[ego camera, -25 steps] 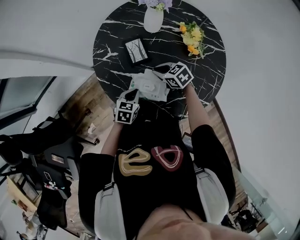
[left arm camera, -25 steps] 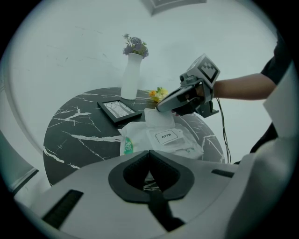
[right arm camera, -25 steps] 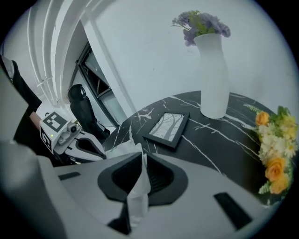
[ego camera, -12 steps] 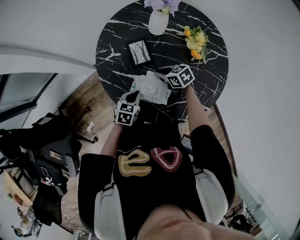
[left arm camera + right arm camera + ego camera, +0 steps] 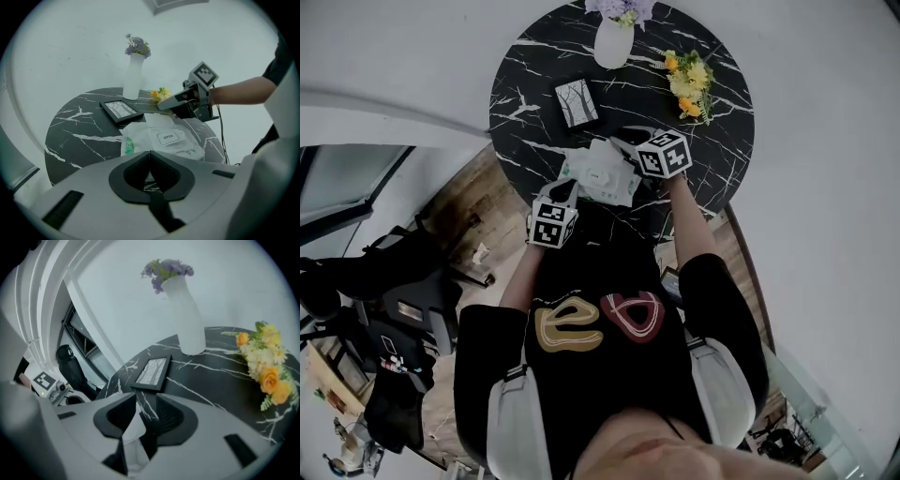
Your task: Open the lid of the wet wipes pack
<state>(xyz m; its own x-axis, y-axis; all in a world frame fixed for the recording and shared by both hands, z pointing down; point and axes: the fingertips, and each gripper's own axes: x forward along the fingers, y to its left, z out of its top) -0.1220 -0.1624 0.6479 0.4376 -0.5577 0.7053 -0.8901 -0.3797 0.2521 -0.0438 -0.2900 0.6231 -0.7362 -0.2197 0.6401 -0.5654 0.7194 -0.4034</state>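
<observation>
We had the R gripper (image 5: 146, 397) at the lid (image 5: 133, 427), jaws just opening w/ it loose between them, while the L gripper (image 5: 150, 152), jaws together, sat just behind the pack (image 5: 171, 138).

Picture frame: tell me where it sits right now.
In the head view the picture frame lies on the black marble table's left part, between the white vase and the wet wipes pack.

Glossy black marble table (image 5: 534, 103), soft plastic wipes pack (image 5: 600, 174)
</observation>
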